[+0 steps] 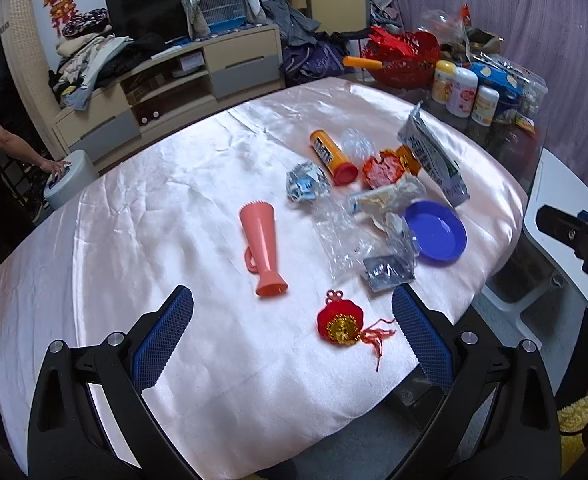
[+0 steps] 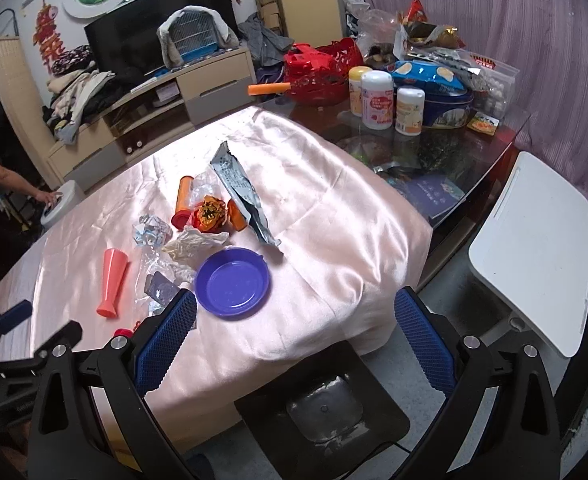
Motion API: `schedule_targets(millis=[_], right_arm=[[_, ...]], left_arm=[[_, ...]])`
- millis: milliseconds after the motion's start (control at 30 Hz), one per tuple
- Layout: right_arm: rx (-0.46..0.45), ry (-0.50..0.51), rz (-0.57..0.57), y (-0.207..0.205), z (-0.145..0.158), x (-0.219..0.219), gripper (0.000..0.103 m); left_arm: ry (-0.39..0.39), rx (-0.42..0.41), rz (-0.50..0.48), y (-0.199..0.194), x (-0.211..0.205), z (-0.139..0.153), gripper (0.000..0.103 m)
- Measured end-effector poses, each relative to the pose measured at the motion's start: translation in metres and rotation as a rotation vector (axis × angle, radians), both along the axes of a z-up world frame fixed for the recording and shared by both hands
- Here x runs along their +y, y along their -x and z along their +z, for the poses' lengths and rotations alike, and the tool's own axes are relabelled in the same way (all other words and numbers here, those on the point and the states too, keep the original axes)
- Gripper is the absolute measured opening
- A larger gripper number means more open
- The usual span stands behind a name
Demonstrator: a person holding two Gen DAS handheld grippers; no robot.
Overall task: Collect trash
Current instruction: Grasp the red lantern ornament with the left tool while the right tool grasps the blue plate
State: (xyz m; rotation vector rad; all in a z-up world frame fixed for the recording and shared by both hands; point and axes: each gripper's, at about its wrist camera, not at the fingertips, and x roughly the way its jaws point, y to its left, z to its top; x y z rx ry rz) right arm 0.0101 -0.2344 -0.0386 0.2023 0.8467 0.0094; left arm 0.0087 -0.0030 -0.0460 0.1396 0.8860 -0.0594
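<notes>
Left wrist view: the left gripper (image 1: pixel 292 334) hangs over the near part of a pink satin tablecloth (image 1: pixel 166 208), jaws spread wide with nothing between the pads. Only this view shows whole the red lantern ornament (image 1: pixel 340 324), which lies on the cloth between the two fingers; the right wrist view catches just a red sliver of it at the cloth's near edge. Right wrist view: the right gripper (image 2: pixel 296 338) is likewise released and empty, poised over the table's near corner, and only here appear the dark stool (image 2: pixel 322 408) below it and the full white chair seat (image 2: pixel 534 256).

The trash sits mid-cloth in one loose cluster: one silver snack bag (image 2: pixel 242 196), one orange tube with a red cap (image 1: pixel 330 156), one crumpled foil wrapper (image 1: pixel 306 182), one crumpled paper wad (image 2: pixel 196 246), one clear plastic film (image 1: pixel 336 236) and one small grey packet (image 1: pixel 386 272). Beside the cluster lie one blue dish (image 2: pixel 234 282) and one salmon-pink cup (image 1: pixel 264 250), tipped on its side.
</notes>
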Motion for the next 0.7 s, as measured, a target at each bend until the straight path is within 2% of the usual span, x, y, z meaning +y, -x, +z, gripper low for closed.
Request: schedule_targets(millis=[33,100,133,200,300,367,500,567,700], right_arm=[[0.009,-0.010,0.006,-0.002,-0.003,-0.001,0.098],[0.027,-0.025,0.024,-0.006,-0.009,0.002,0.088],[0.039,-0.033,0.033,-0.008,-0.013,0.003,0.086],[0.072,-0.049,0.041,-0.013,-0.023,0.005,0.076],[0.117,-0.087,0.058,-0.022,-0.036,0.008,0.069],[0.130,-0.093,0.066,-0.027,-0.038,0.012,0.068],[0.154,-0.094,0.091,-0.038,-0.043,0.023,0.068],[0.168,-0.102,0.101,-0.044,-0.048,0.028,0.068],[0.175,-0.116,0.121,-0.054,-0.052,0.035,0.069]], left_arm=[[-0.002,0.011,-0.010,0.000,-0.002,-0.004,0.093],[0.008,0.036,-0.019,0.000,-0.002,-0.013,0.093],[0.021,0.051,-0.018,-0.001,-0.002,-0.018,0.091],[0.037,0.080,-0.014,-0.003,-0.001,-0.028,0.087],[0.035,0.122,-0.020,-0.008,-0.003,-0.042,0.076],[0.045,0.149,-0.024,-0.012,-0.006,-0.048,0.070],[0.062,0.180,-0.022,-0.022,-0.011,-0.057,0.067],[0.069,0.198,-0.018,-0.027,-0.012,-0.062,0.059],[0.075,0.217,-0.024,-0.033,-0.015,-0.068,0.053]])
